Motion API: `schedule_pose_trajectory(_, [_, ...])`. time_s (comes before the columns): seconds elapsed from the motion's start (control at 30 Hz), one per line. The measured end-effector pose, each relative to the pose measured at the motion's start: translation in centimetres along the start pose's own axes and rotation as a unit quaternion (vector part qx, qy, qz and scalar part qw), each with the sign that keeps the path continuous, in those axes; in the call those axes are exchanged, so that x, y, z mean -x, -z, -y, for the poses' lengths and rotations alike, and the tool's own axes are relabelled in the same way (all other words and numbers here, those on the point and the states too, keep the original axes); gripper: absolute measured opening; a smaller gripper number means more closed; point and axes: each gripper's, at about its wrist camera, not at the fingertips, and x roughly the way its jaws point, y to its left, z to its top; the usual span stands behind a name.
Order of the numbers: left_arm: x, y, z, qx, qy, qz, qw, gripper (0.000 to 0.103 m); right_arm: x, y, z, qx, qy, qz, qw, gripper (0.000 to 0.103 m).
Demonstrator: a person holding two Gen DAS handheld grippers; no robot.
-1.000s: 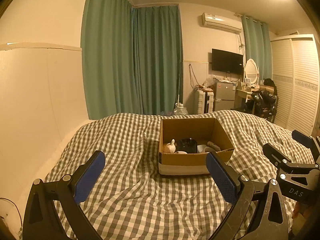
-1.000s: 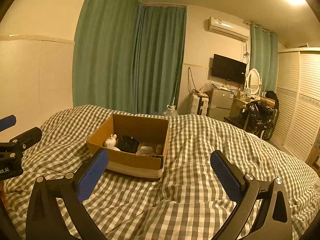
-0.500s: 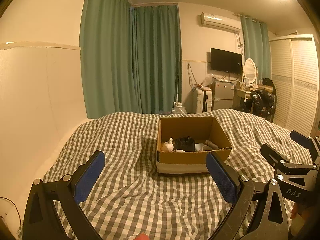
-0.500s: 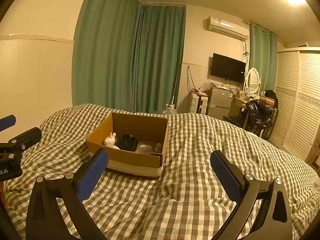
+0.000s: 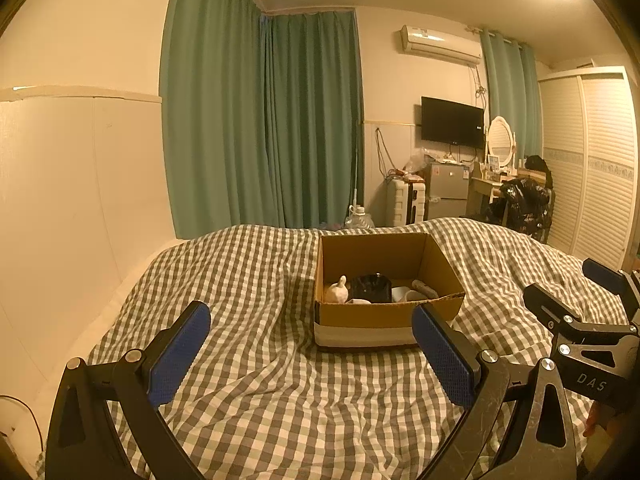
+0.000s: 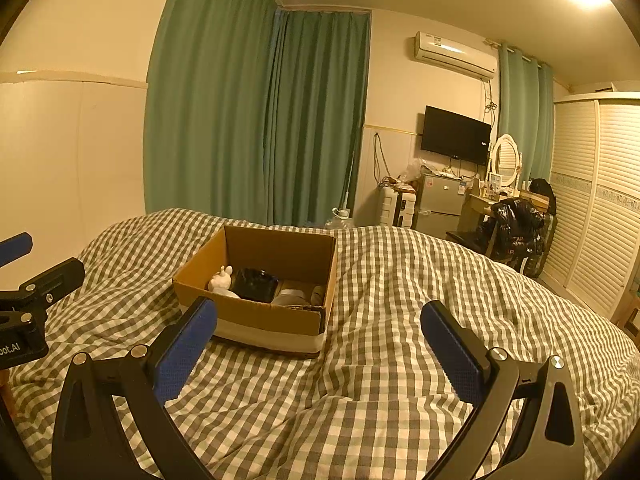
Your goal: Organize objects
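Left gripper (image 5: 310,344) and right gripper (image 6: 318,338): jaws spread wide, empty, held low over your checked bedspread (image 5: 256,400) facing the cardboard box (image 5: 380,320). Box: mid-bed, holding a white figurine (image 5: 337,291), black bowl (image 5: 372,287) and pale cups (image 5: 402,293), likely gathered for sorting

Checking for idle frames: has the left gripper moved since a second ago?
Yes. The left gripper eased back and rose slightly; the cardboard box and television sit lower in its view.
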Motion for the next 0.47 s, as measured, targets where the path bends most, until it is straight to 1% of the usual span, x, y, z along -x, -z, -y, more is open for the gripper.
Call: schedule_pose_trajectory(0.47, [0.02,0.47,0.10,-0.002,0.000,0.002,1.0000,0.103,-0.06,-0.05,-0.07,0.000,0.000,-0.001,1.000,0.102])
